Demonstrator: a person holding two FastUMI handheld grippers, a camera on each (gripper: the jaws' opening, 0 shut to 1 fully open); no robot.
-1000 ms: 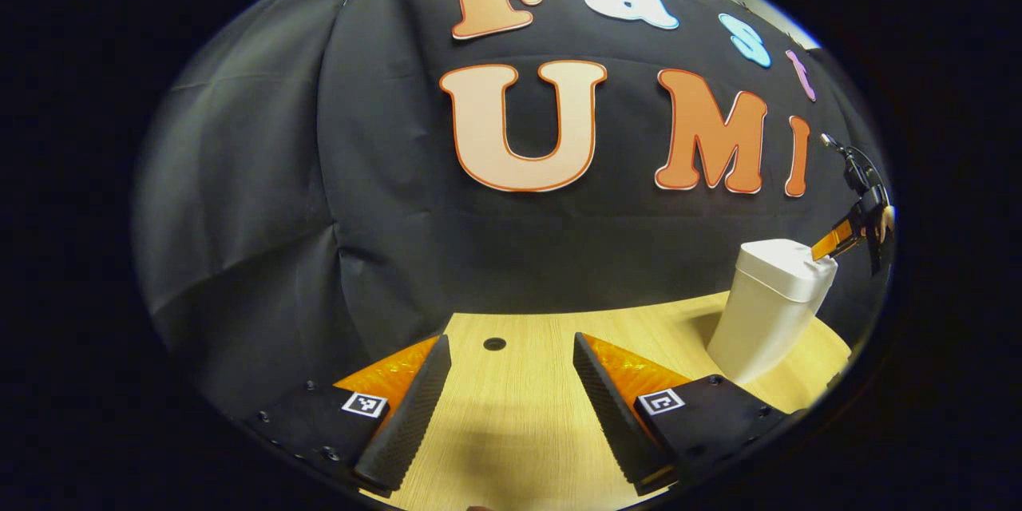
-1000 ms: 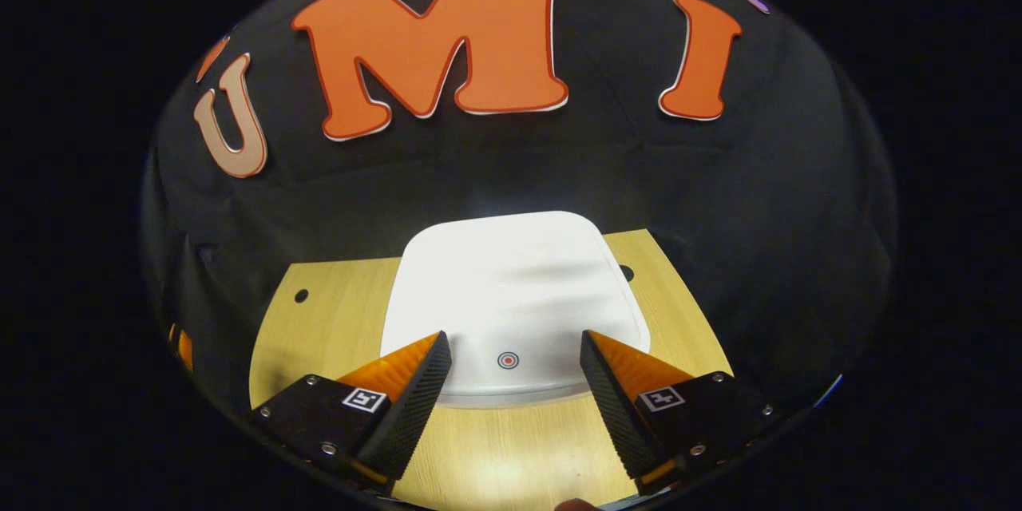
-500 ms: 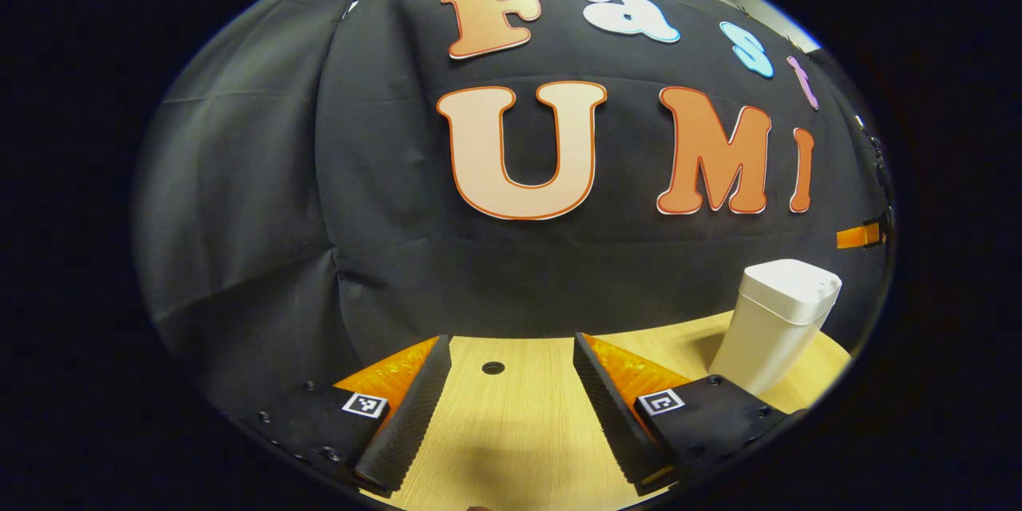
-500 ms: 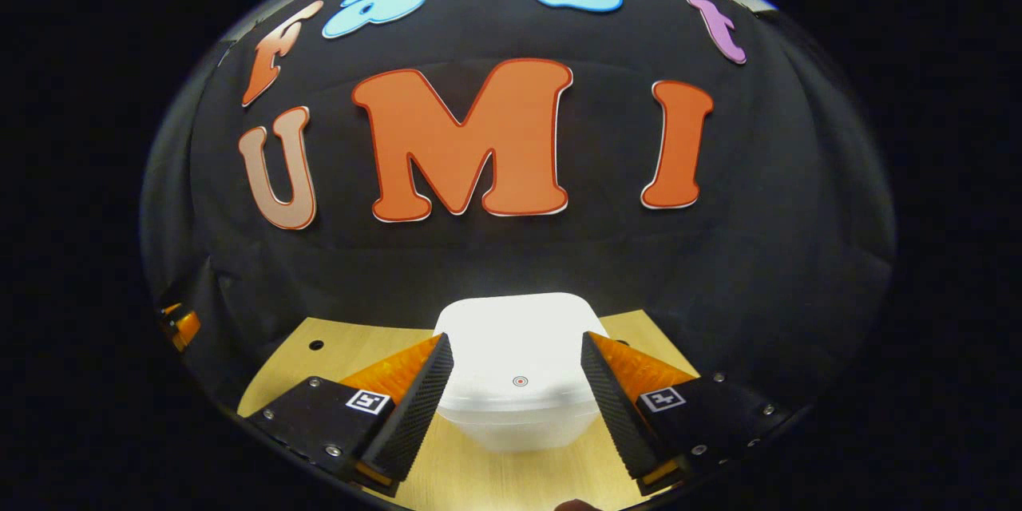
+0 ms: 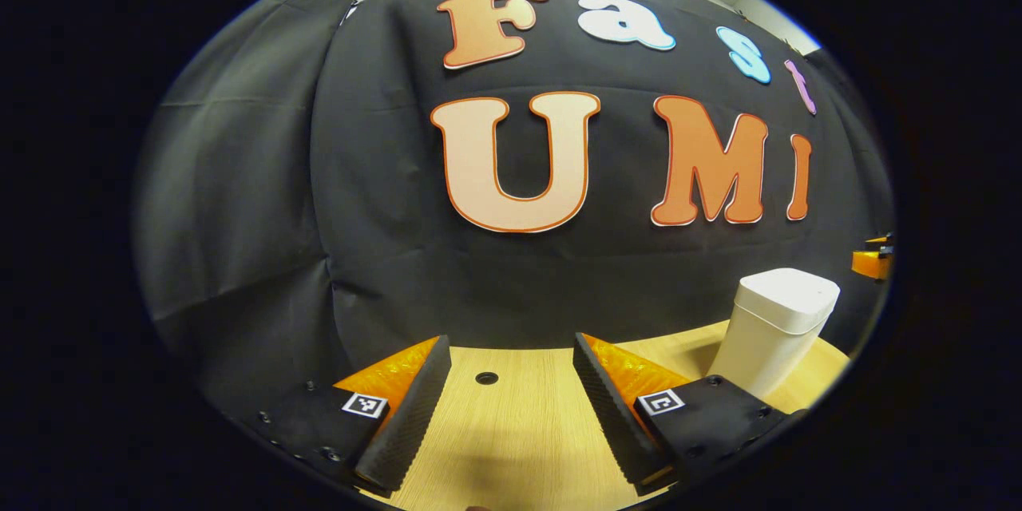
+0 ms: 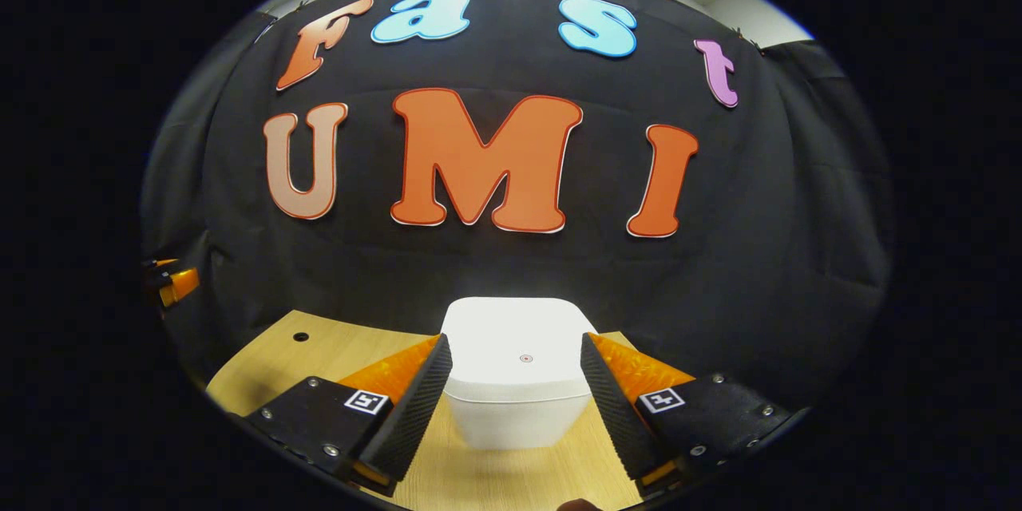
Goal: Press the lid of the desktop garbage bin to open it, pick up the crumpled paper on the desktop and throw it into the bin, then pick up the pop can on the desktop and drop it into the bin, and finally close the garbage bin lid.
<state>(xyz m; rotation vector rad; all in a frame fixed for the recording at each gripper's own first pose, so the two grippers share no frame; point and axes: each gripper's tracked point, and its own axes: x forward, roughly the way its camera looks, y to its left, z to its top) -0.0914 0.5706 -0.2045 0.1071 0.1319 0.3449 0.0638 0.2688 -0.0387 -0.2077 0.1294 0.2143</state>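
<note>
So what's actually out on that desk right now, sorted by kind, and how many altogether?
White garbage bin, lid shut: 1
Hand-held gripper: 2, left and right
Round hole in the wooden desktop: 1
Total: 4

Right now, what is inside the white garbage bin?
That cannot be seen. The lid sits flat on the white garbage bin and covers the inside. A small round mark lies on the lid.

Left gripper point(image 5: 511, 383), right gripper point(image 6: 515, 383): ribbed wedge fingers, black screw-studded mounts, square coded tags.
</note>
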